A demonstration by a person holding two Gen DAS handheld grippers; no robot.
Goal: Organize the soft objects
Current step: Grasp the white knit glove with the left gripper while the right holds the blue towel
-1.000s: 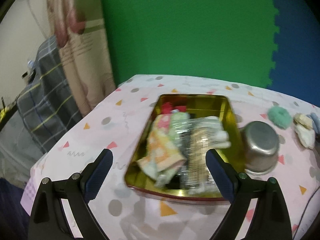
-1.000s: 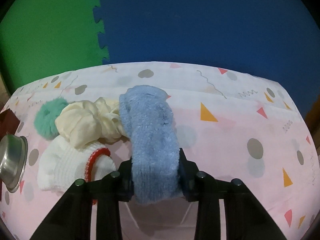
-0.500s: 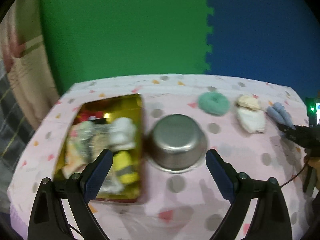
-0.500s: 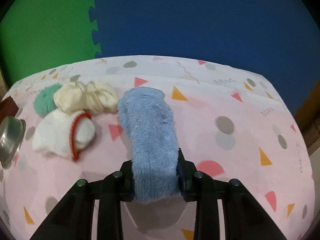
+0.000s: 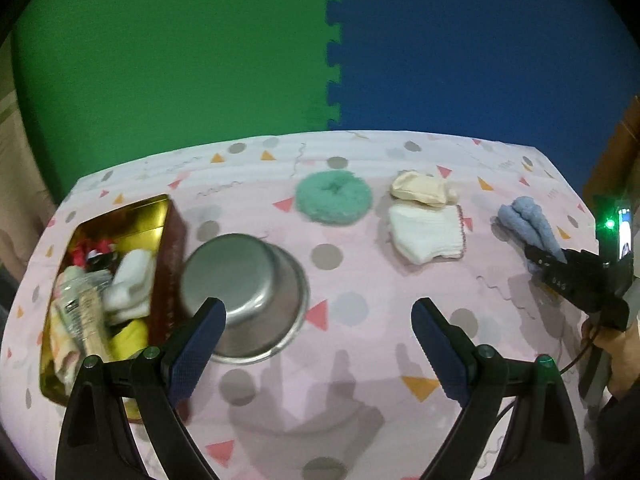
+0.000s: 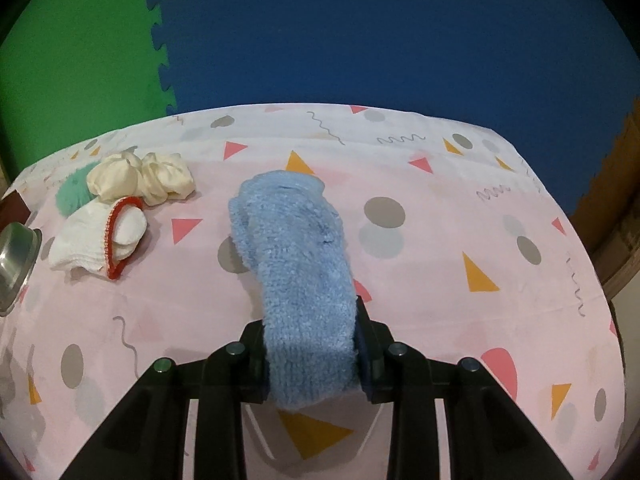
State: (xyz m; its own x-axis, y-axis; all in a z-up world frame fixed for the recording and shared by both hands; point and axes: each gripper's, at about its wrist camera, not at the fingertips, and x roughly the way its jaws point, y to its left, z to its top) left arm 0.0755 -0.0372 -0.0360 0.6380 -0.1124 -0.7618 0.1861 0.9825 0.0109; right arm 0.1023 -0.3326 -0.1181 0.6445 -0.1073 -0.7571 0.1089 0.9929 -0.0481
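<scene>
Right gripper (image 6: 310, 356) has its jaws clamped narrow on the near end of the fluffy blue sock (image 6: 292, 248), whose far end trails on the desk (image 6: 440, 208). Best to lift it clear before carrying, so it doesn't drag. Left gripper (image 5: 318, 320) hovers with jaws wide and empty above the steel bowl (image 5: 244, 292), beside the gold tin (image 5: 120, 216).

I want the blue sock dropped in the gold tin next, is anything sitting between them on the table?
Yes. The white sock, cream cloth, green scrunchie and upturned steel bowl lie between the blue sock and the gold tin.
</scene>
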